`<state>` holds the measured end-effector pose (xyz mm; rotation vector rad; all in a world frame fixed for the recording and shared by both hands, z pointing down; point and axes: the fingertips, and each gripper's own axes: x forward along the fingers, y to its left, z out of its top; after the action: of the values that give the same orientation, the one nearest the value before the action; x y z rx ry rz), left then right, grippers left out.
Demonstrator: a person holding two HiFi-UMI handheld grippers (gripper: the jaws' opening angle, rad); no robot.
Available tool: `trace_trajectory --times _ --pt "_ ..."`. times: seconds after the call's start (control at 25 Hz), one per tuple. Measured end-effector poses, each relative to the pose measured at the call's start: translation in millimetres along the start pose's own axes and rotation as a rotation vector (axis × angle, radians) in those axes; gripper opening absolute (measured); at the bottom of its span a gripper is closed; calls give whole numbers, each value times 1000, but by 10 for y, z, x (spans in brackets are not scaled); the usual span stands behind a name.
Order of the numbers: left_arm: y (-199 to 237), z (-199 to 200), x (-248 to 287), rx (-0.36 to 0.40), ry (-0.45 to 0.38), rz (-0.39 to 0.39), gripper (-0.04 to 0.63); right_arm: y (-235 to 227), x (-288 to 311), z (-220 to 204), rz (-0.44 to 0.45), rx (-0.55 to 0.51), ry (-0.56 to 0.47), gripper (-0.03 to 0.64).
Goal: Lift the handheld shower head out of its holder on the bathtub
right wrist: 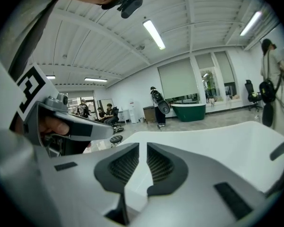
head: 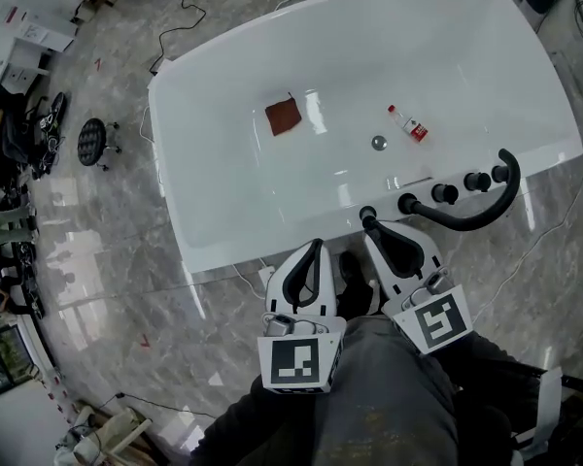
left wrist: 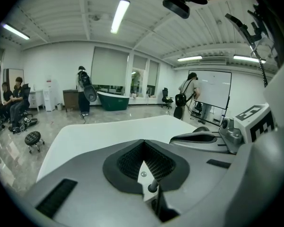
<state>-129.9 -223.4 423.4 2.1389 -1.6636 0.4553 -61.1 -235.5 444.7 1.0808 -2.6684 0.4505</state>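
Black curved shower head (head: 469, 218) on white bathtub (head: 189, 231) rim beside black knobs (head: 462, 184). Left hand-held gripper (head: 318, 247) closed, empty; right hand-held gripper (head: 369, 219) slightly apart, empty.

**Odds and ends around the room**

Brown square cloth (head: 283, 116) lying flat, left of a round metal drain plug (head: 378, 144). Small bottle (head: 408, 124) with a red label, on its side just right of the plug. On the grey marble floor (head: 107, 250), a round black stool (head: 91, 142) and loose black cables (head: 159, 62). Farther off, a dark green tub (left wrist: 112, 100) by the windows, a whiteboard (left wrist: 215, 90) with a person (left wrist: 185, 96) standing beside it, seated people (left wrist: 13, 100) at far left, long ceiling lamps (left wrist: 119, 14) overhead.
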Motion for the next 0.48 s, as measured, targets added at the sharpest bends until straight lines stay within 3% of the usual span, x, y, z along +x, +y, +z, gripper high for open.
trace_trajectory --times 0.28,0.48 --pt "95 -214 273 -12 29 15 2 -139 190 -278 8 -11 16 83" --pt "180 -366 400 -27 25 25 2 -92 283 -449 36 -188 39 114"
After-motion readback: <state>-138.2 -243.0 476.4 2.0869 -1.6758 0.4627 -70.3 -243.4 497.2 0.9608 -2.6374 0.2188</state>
